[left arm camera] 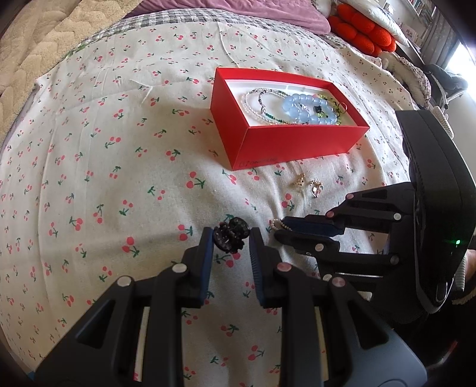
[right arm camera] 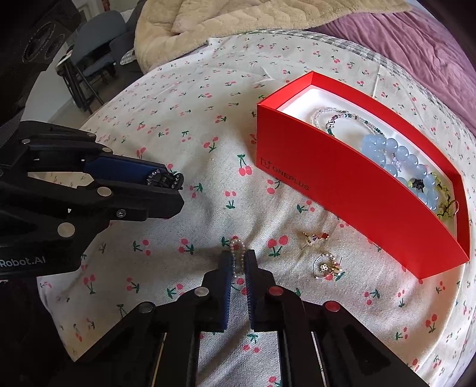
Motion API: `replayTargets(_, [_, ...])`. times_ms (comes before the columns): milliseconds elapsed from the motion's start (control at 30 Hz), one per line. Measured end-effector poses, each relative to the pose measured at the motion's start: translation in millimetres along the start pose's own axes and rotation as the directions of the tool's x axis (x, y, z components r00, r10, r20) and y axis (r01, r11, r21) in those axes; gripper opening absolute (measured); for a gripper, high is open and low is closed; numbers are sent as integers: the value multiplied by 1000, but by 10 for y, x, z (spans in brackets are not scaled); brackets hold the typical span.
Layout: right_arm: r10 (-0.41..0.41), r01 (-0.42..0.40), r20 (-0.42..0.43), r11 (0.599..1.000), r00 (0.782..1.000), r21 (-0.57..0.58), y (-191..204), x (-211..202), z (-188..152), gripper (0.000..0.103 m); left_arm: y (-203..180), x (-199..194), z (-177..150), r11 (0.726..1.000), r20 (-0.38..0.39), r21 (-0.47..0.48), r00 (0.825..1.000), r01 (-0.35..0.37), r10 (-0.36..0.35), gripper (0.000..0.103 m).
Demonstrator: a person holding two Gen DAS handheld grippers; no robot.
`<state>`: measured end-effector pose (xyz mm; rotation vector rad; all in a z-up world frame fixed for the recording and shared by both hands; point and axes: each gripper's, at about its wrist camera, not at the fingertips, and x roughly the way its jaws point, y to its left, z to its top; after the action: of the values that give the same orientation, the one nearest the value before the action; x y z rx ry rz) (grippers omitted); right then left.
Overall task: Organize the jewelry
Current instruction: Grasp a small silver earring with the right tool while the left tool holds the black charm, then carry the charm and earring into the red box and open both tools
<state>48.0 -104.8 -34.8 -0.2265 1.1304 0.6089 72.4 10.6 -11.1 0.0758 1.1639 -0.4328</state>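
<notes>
A red box (left arm camera: 297,143) (right arm camera: 342,190) sits on the cherry-print cloth and holds blue bead bracelets (left arm camera: 306,107) (right arm camera: 395,154) and thin bead strands (left arm camera: 258,101). My left gripper (left arm camera: 231,238) (right arm camera: 166,178) is shut on a black rhinestone hair clip (left arm camera: 230,235) (right arm camera: 166,178). My right gripper (right arm camera: 238,262) (left arm camera: 279,227) is shut on a small pearl piece (right arm camera: 237,259) (left arm camera: 278,224) lying on the cloth. Two gold earrings (left arm camera: 308,183) (right arm camera: 321,253) lie loose in front of the box.
The cherry-print cloth (left arm camera: 119,178) covers a bed. A purple blanket (right arm camera: 416,44), a beige quilt (right arm camera: 223,18) and a red cushion (left arm camera: 366,29) lie at the far side. Chairs (right arm camera: 95,53) stand beyond the bed edge.
</notes>
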Motion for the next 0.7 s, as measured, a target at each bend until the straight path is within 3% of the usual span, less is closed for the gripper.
replayTargets(433, [-9, 9, 29, 1000, 1000, 12, 13, -144, 52, 3, 28, -88, 21, 1000, 33, -13, 999, 11, -11, 26])
replayTargets(700, [-8, 0, 106, 997, 994, 74, -138, -459, 127, 3, 0, -220, 91, 999, 93, -29, 996, 23, -20, 26])
